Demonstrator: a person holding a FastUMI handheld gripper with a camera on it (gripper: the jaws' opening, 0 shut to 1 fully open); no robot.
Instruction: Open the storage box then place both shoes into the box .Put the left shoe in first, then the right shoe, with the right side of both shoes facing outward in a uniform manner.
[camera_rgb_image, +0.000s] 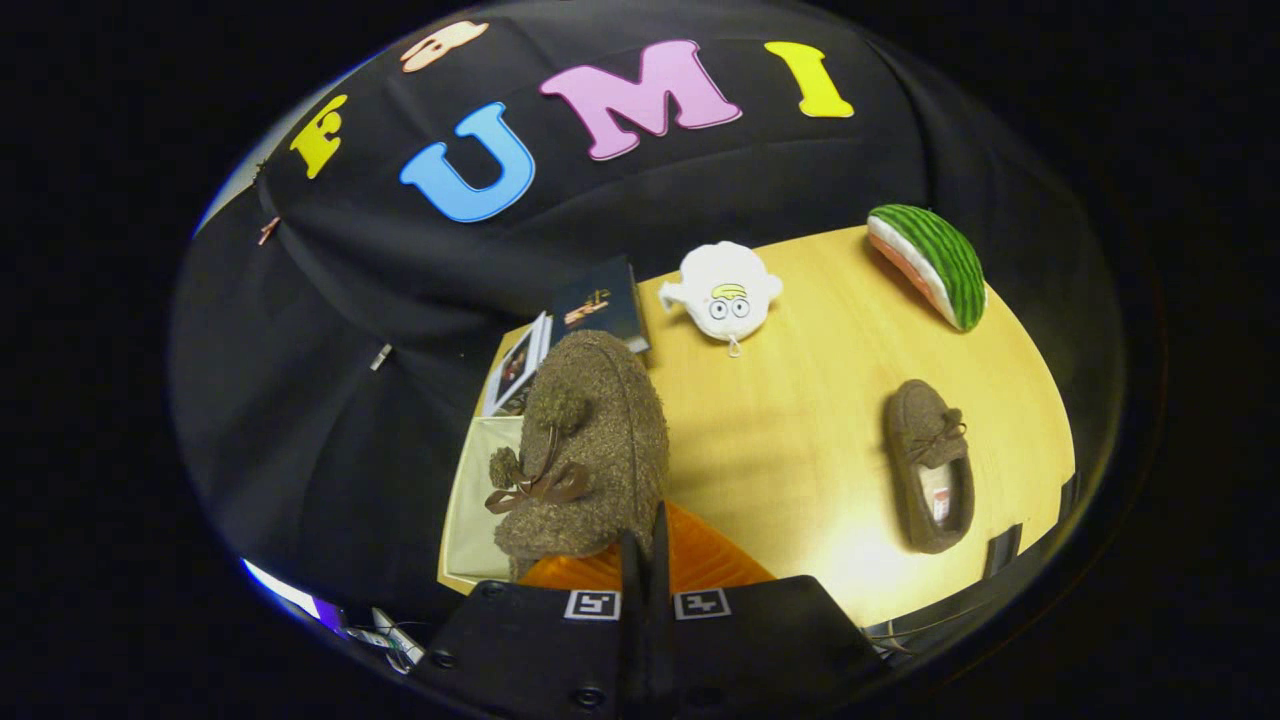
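1. Gripping at the nearest point, the gripper (645, 560) has its two fingers drawn almost together, with only a thin slit between them; they appear to pinch the heel edge of the brown fuzzy fabric slipper with a brown ribbon bow and pom-poms (585, 450), though the contact itself is hidden by the fingers.
2. That slipper hangs just ahead of the fingers, toe pointing away, bow side facing up toward the camera.
3. Directly below the slipper lies the orange ribbed surface (700, 565), flat and slanted; whether it is the lid of the storage box cannot be told.
4. Beside and under the slipper sits the pale cream open-topped storage box (470, 500), at the near corner of the light wooden table (800, 420).
5. Well apart from the held slipper, the second brown fuzzy slipper with a matching bow (930, 478) lies on the table, opening upward, clear of the box.
6. Beyond the box, a dark blue book (602, 300) and a white-edged picture book (520, 372) lean together.
7. Farther on rests a white plush toy with cartoon eyes (725, 290).
8. Farthest, a green-striped plush watermelon slice (930, 262) lies near the table's far edge.
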